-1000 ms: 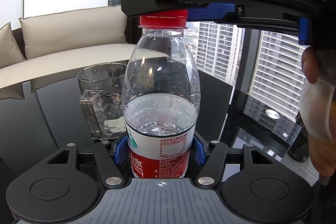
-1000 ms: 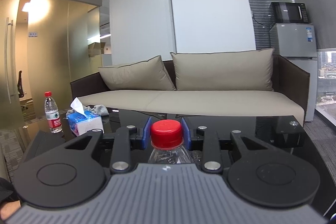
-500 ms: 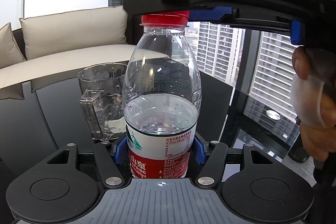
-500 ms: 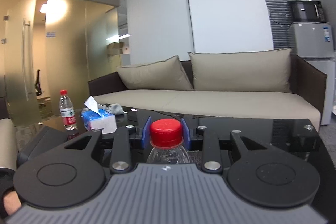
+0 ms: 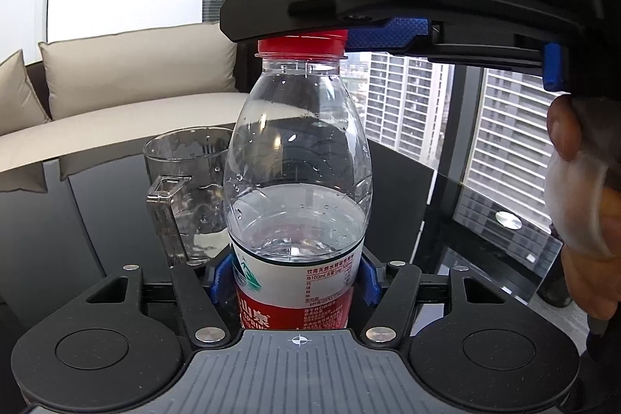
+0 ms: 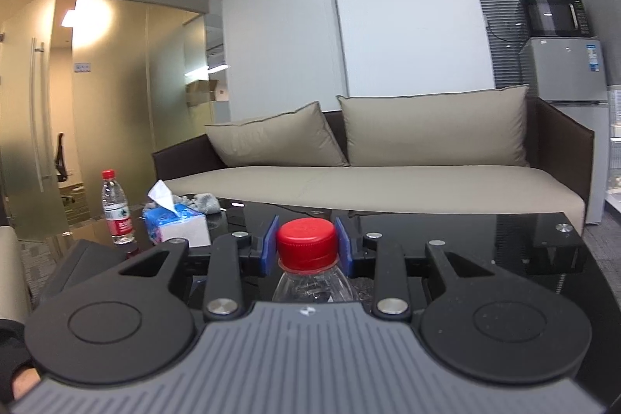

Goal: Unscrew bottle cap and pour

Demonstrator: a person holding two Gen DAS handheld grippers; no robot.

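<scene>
A clear plastic water bottle (image 5: 297,181), about half full, with a red and white label, stands upright. My left gripper (image 5: 295,282) is shut on its labelled lower body. Its red cap (image 5: 302,43) is clamped from above by my right gripper (image 6: 306,246), whose blue pads press both sides of the cap (image 6: 306,245). A clear plastic mug (image 5: 182,189) with a handle stands on the black glass table (image 5: 77,220) just behind and left of the bottle. It looks empty.
A second capped bottle (image 6: 115,206) and a blue tissue box (image 6: 176,226) stand at the table's far left. A beige sofa (image 6: 388,177) lies beyond the table. The glass table's edge (image 5: 504,196) runs at right, windows behind.
My right gripper has swung round on the cap: the room slides right across its view. In the left view the right gripper's body has shifted over the bottle top. The bottle stays held.
</scene>
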